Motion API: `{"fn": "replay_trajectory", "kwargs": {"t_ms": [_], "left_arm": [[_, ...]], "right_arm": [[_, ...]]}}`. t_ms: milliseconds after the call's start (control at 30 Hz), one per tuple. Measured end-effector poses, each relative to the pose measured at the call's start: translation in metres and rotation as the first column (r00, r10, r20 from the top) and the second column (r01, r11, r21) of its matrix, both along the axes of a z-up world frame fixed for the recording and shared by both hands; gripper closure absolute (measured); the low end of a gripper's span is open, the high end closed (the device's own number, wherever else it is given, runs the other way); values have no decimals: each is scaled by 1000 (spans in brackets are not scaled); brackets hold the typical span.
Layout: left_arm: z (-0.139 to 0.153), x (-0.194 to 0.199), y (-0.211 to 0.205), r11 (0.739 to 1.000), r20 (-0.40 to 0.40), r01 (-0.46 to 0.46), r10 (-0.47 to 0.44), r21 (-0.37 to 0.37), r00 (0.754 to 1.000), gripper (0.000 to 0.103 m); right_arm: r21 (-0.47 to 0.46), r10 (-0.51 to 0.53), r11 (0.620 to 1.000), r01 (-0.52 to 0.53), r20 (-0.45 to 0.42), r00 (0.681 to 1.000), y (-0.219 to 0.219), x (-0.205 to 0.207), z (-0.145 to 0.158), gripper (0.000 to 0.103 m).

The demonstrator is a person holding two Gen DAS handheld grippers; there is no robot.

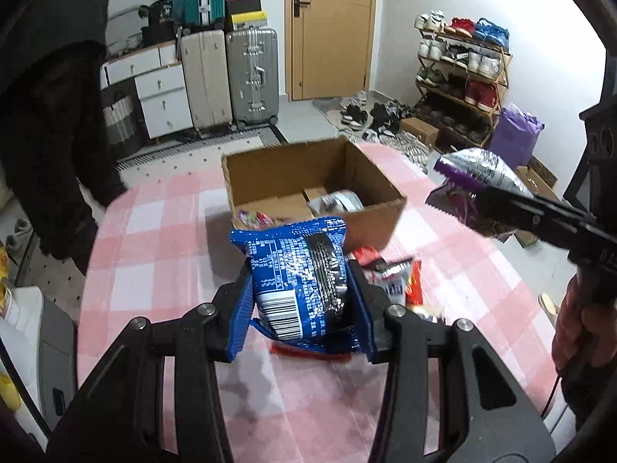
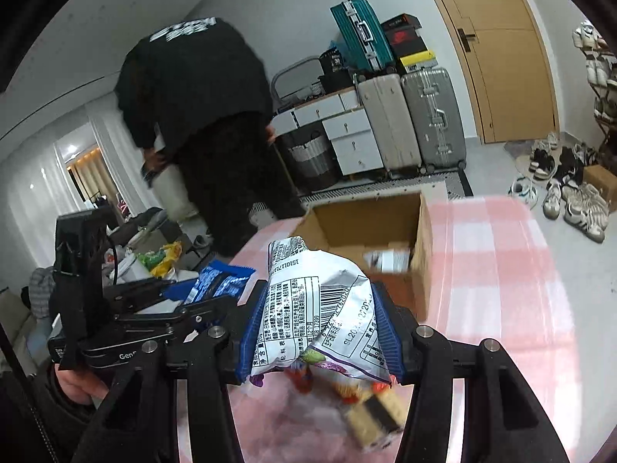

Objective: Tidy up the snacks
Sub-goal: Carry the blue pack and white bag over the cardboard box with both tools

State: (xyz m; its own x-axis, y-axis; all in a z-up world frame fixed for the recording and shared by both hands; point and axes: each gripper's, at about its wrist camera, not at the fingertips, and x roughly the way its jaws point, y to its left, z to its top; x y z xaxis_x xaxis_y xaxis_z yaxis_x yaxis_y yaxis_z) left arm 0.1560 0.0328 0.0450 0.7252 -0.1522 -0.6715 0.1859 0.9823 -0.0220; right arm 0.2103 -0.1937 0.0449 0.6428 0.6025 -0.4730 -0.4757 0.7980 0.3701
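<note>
My left gripper (image 1: 304, 293) is shut on a blue snack packet (image 1: 300, 277), held above the pink checked tablecloth (image 1: 154, 239). Its blue pads press both sides of the packet. My right gripper (image 2: 320, 332) is shut on a silver and purple snack bag (image 2: 320, 301). In the left wrist view that silver and purple bag (image 1: 478, 177) hangs at the right, beside the open cardboard box (image 1: 385, 181). The box (image 2: 422, 239) holds a few packets. Loose snacks (image 1: 389, 274) lie on the cloth below the blue packet, and blurred loose snacks (image 2: 370, 409) show under the silver bag.
A person in black (image 2: 200, 115) bends over beyond the table's far left. Suitcases (image 1: 231, 77), white drawers (image 1: 162, 92) and a wooden door (image 1: 331, 31) line the back wall. A shoe rack (image 1: 459, 65) and loose shoes stand at the right.
</note>
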Motion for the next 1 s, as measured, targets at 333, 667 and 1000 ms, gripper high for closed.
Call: {"fn": "replay_trajectory", "kwargs": {"t_ms": [333, 667, 1000], "left_arm": [[45, 27, 24, 1000, 62, -17, 16, 9, 998, 61], [72, 73, 34, 1000, 71, -13, 14, -23, 997, 61], [69, 133, 15, 999, 62, 7, -4, -49, 998, 61]], "right_arm": [[-70, 54, 996, -48, 85, 995, 18, 27, 41, 51], [-107, 64, 993, -51, 119, 991, 24, 57, 70, 51], [-60, 58, 997, -54, 75, 995, 28, 90, 60, 51]]}}
